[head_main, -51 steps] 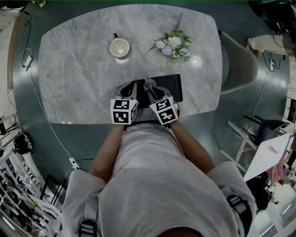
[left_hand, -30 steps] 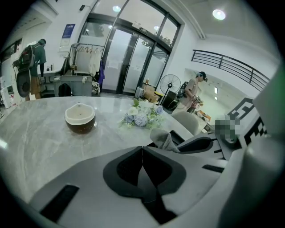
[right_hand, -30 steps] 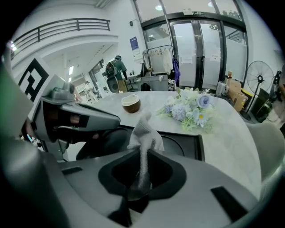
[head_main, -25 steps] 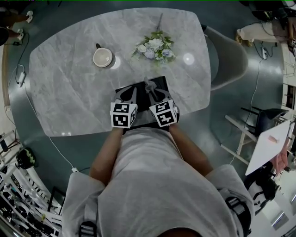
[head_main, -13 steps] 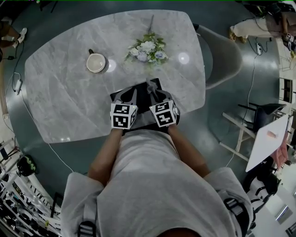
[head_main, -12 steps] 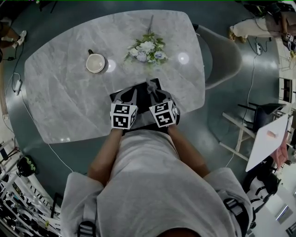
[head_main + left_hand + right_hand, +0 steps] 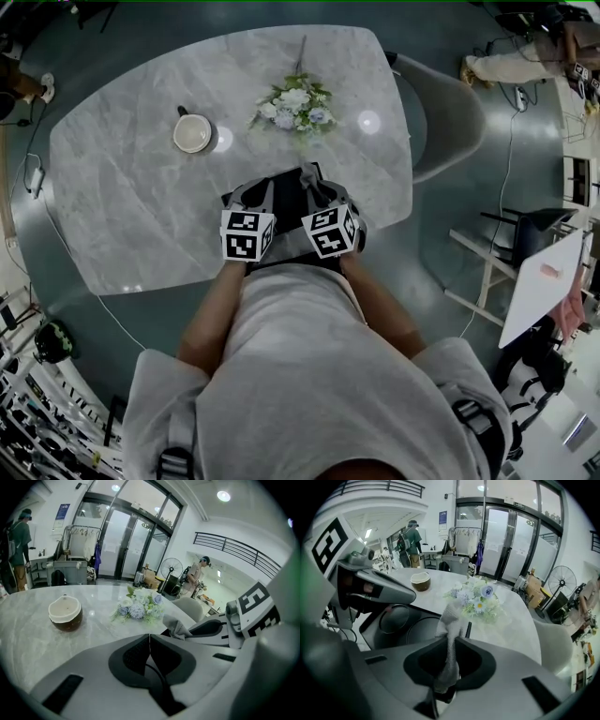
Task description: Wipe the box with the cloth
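Cloth [image 7: 449, 616] is pinched in your right gripper [image 7: 451, 639], over the black box [image 7: 401, 620]. Your left gripper [image 7: 149, 637], over the box's left side, is closed on nothing. With the box unbraced, a hard stroke could shove it into the flowers [image 7: 292, 101] beyond it.

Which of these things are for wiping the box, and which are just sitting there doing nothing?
For the job:
grey cloth, pinched in the right gripper
black box
left gripper, shut and empty

Just lying about:
cup
bunch of flowers
chair beside the table
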The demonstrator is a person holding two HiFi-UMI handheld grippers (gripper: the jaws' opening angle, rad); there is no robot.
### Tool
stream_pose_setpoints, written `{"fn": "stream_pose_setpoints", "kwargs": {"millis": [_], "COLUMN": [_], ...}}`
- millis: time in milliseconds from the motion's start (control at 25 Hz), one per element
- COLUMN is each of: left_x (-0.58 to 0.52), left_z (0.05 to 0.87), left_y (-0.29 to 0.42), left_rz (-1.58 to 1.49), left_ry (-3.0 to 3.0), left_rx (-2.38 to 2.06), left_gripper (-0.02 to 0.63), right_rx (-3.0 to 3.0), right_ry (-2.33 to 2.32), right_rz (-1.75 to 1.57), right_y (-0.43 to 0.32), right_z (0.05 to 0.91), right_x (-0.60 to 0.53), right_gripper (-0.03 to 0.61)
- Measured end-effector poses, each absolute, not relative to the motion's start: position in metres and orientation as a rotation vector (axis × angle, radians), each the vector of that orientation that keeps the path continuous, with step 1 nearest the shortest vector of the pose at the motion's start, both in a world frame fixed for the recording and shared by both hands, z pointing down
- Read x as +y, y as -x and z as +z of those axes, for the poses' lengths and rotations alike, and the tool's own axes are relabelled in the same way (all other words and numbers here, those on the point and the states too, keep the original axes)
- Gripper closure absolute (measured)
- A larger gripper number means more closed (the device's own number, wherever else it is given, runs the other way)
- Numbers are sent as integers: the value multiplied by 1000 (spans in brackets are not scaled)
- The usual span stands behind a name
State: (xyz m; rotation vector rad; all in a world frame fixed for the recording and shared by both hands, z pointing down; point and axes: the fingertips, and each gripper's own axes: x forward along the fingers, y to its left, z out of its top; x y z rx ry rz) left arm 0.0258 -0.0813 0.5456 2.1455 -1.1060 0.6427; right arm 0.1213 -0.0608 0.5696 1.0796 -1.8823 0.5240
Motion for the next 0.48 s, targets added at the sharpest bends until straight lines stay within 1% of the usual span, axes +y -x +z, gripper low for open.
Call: {"fn": "stream_pose_setpoints", "kwargs": {"millis": [200,480], "left_x": [-89,-86], "left_z": [539,532], "left_y": [7,78], "left_rz": [607,552], "left_ry": [-2092,-1974], "left_rx": [-1209,-1389], "left_gripper": [589,589], "right_rx": [-1981,-2095], "right_ry": [-1052,-879], "right_rz": [547,473], "right_y": [-103,-34], "right_z": [554,539], "right_x": [-67,-70], "right_gripper": [518,518]}}
